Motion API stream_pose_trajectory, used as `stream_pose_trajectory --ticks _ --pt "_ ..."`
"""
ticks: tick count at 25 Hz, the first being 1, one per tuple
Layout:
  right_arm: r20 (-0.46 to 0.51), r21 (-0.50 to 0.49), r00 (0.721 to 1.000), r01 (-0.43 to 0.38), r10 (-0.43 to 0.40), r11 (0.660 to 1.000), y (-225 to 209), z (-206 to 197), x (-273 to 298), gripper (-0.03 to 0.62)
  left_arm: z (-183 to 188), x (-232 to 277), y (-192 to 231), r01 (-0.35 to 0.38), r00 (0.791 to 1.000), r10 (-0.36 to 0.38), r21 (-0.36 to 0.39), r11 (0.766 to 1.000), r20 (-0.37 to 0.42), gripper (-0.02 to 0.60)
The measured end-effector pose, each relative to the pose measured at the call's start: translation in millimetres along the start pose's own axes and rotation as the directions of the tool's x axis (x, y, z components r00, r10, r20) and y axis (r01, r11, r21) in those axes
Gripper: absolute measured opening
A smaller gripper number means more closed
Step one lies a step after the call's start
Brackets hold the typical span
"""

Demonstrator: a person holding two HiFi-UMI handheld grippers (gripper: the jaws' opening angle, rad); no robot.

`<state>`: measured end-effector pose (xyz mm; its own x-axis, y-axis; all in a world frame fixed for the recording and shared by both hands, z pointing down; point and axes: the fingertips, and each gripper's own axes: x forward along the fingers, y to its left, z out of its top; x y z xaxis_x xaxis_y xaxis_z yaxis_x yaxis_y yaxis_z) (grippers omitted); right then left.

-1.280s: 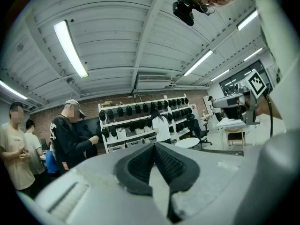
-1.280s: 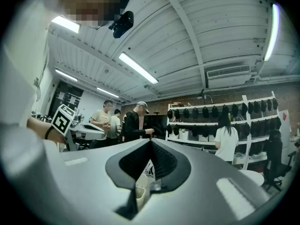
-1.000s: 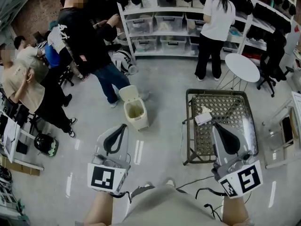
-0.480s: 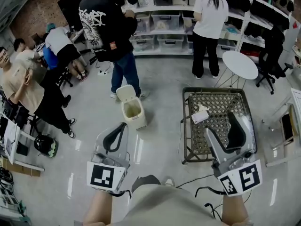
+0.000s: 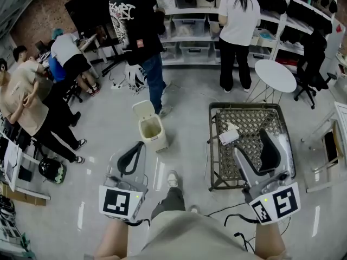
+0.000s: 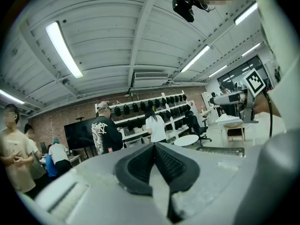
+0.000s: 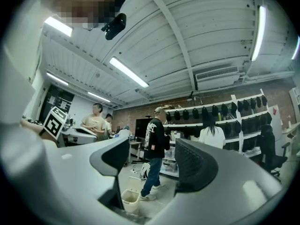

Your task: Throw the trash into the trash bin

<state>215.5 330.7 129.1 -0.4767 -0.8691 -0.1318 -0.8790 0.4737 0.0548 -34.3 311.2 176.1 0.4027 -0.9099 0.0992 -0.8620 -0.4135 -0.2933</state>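
Note:
A cream trash bin point(image 5: 150, 130) stands on the floor with its lid up; it also shows low between the right jaws point(image 7: 130, 199). A white crumpled piece of trash point(image 5: 230, 135) lies on the wicker-topped table point(image 5: 271, 114). My right gripper point(image 5: 250, 143) hangs over that table, just right of the trash and apart from it, open with nothing between its pads point(image 7: 193, 165). My left gripper point(image 5: 140, 148) is held near the bin's near side, shut and empty, its pads point(image 6: 140, 165) meeting.
A person in black point(image 5: 136, 26) stands right behind the bin. Another in white point(image 5: 238, 20) faces the shelves point(image 5: 190, 23). A round white table point(image 5: 275, 76) and an office chair point(image 5: 313, 64) lie beyond the wicker table. Several people sit at the left. A cable point(image 5: 233, 218) runs by my feet.
The right gripper's jaws have opened from shut. The person in black has walked from the left to behind the bin. Both grippers drifted slightly forward.

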Motion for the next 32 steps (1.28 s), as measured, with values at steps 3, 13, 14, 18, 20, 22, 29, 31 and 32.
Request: stream_pose_trajectory --ticks 3,13,14,18,20,22,29,31,32 --pt "-0.004 0.000 1.000 0.005 -0.005 1.000 -4.9 -2.6 7.8 0.299 -1.2 10.9 3.6 0.006 1.000 -0.006 0.003 1.000 -0.009 0.003" --pt "-0.071 -0.023 0.997 0.020 -0.022 1.000 -22.8 -27.4 68.0 0.299 -13.1 65.6 35.1 0.032 0.999 -0.031 -0.029 0.999 0.028 0.003" --pt "-0.086 -0.026 0.996 0.017 -0.019 1.000 -22.2 -31.5 78.1 0.307 -15.8 71.1 41.3 0.034 0.999 -0.034 -0.032 0.999 0.027 0.003" --pt "-0.119 -0.026 0.993 0.005 -0.008 1.000 -18.0 -46.5 124.0 0.324 -28.2 96.5 74.9 0.031 1.000 -0.031 -0.033 0.999 0.007 0.003" --pt "-0.128 -0.019 0.992 -0.002 0.000 1.000 -16.5 -50.7 149.4 0.323 -32.8 111.7 94.1 0.029 1.000 -0.029 -0.044 0.999 -0.002 0.003" --pt "-0.141 -0.016 0.990 -0.012 0.009 1.000 -15.0 -54.1 175.8 0.324 -37.2 127.4 112.4 0.031 1.000 -0.031 -0.074 0.997 0.001 0.003" --pt "-0.151 -0.020 0.988 0.015 -0.017 1.000 -16.2 -57.6 268.7 0.324 -51.5 187.0 182.0 0.070 0.997 -0.071 -0.081 0.994 -0.009 0.003" --pt "-0.149 -0.022 0.988 0.035 -0.038 0.999 -16.8 -58.8 292.4 0.324 -56.5 204.1 203.1 0.085 0.996 -0.086 -0.061 0.995 -0.014 0.003" --pt "-0.148 -0.023 0.988 0.047 -0.050 0.999 -17.3 -60.0 302.1 0.324 -58.9 212.4 211.0 0.094 0.995 -0.095 -0.063 0.994 -0.011 0.003"
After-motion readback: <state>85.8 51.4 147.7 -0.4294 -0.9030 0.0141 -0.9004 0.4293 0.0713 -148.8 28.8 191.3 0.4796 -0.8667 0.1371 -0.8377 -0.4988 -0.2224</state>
